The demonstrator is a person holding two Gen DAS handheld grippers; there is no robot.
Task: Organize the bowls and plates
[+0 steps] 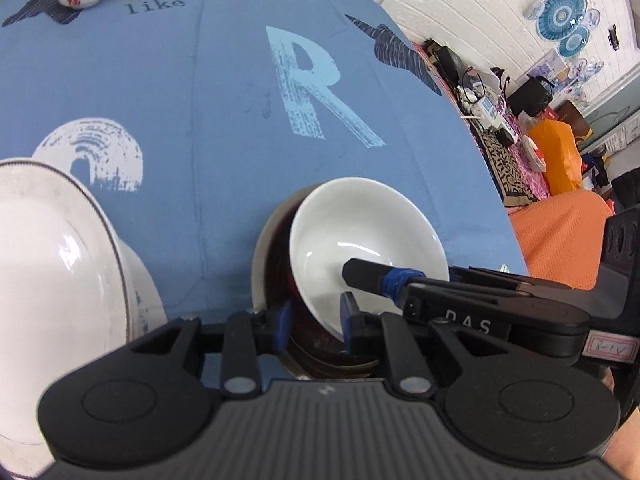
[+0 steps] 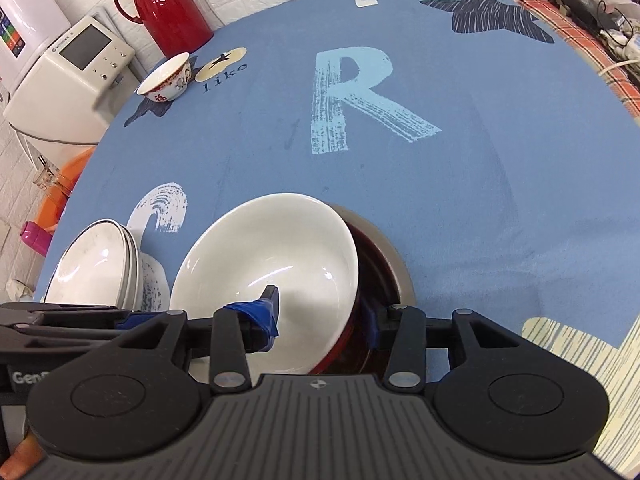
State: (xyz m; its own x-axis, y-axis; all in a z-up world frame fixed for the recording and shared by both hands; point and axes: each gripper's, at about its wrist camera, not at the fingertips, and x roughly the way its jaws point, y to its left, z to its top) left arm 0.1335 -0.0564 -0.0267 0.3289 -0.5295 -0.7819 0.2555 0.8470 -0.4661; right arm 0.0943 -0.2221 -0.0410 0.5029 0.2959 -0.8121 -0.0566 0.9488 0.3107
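Both grippers are pinching one white bowl [image 2: 272,264]: our right gripper [image 2: 324,320] is clamping its near rim, one finger inside and one against its red outside, while our left gripper [image 1: 316,320] is gripping the same bowl's rim from the other side. The bowl is tilting over a dark plate [image 2: 384,276] lying on the blue tablecloth [image 2: 480,184]. Just to the left, a stack of white bowls [image 2: 96,264] is sitting on the cloth. Farther off, a small red-patterned bowl [image 2: 166,78] is standing near the table's far edge, with a red jug [image 2: 164,4] beyond it.
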